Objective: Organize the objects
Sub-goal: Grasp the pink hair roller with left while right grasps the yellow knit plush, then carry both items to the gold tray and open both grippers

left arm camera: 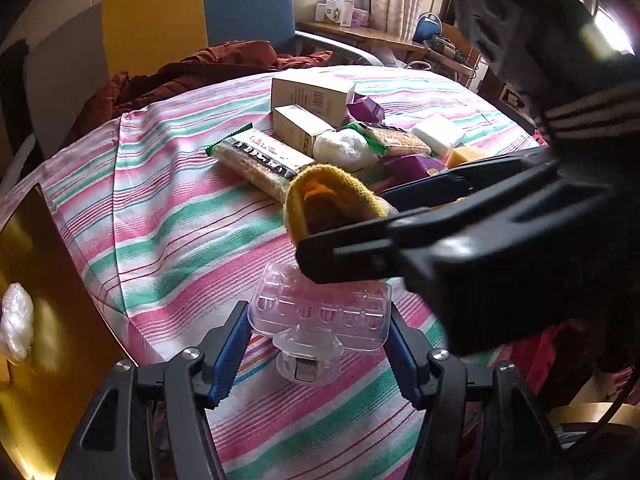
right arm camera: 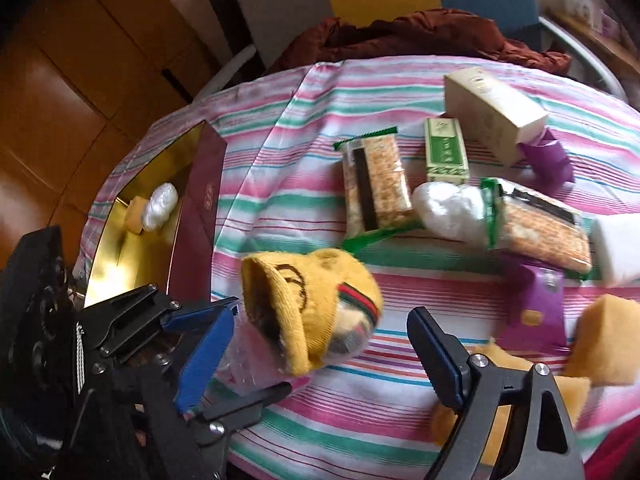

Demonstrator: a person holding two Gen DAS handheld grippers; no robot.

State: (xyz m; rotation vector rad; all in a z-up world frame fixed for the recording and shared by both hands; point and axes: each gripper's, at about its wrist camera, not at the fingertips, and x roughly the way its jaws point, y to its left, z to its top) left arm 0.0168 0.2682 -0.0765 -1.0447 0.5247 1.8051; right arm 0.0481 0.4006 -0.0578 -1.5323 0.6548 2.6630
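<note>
On my left gripper [left arm camera: 318, 344] the jaws pinch a clear plastic blister tray [left arm camera: 320, 306], both blue pads against its sides. Just ahead of those jaws, the right gripper [right arm camera: 320, 354] has its jaws spread around a yellow knitted sock [right arm camera: 308, 312], which sits between them; I see a red-and-green stripe and a dark looped mark on it, but I cannot read it as a name. The right jaws have no firm hold that I can make out.

Beyond the right jaws lie two snack bars [right arm camera: 376, 184] in clear wrappers with green ends, the print too blurred to read. A green carton [right arm camera: 446, 152] carries small writing I cannot make out, beside a larger beige box [right arm camera: 494, 114]. A white wrapped bundle [right arm camera: 448, 210] lies between the bars. To the right of the jaws are a purple pack [right arm camera: 538, 308] and a yellow sponge [right arm camera: 608, 340].

Left of the jaws stands a maroon box [right arm camera: 200, 208] with a gold lining, small gold characters on its side, holding a white wad [right arm camera: 160, 204]. All rests on the striped tabletop [right arm camera: 280, 184].
</note>
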